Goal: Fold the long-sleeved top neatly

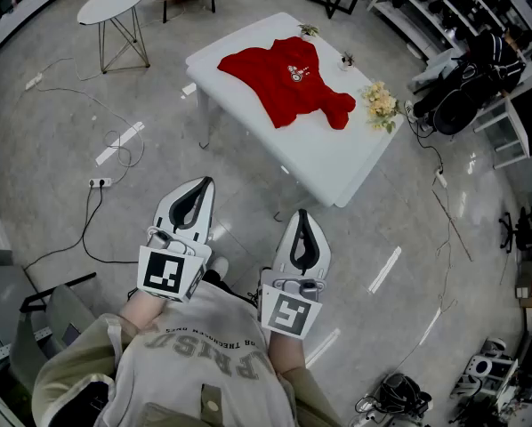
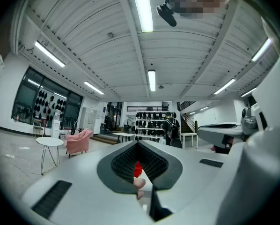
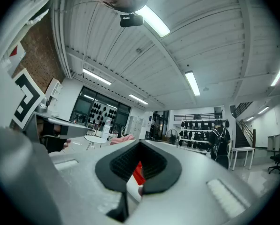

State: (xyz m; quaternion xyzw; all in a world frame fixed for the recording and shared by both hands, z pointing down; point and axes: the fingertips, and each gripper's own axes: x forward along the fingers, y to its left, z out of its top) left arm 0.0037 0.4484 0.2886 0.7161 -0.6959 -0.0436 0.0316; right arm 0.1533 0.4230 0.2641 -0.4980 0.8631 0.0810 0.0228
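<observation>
The left tool is shut tight with nothing in it. The right tool is shut tight too, and it holds nothing. Both are held side by side over the shiny grey floor, well apart from the white square counter at 12 o'clock. The red long-sleeved cloth top lies spread out on that counter. A bunch of pale yellow flowers sits at 3 o'clock from the top. A small round white table stands at 10 o'clock.
</observation>
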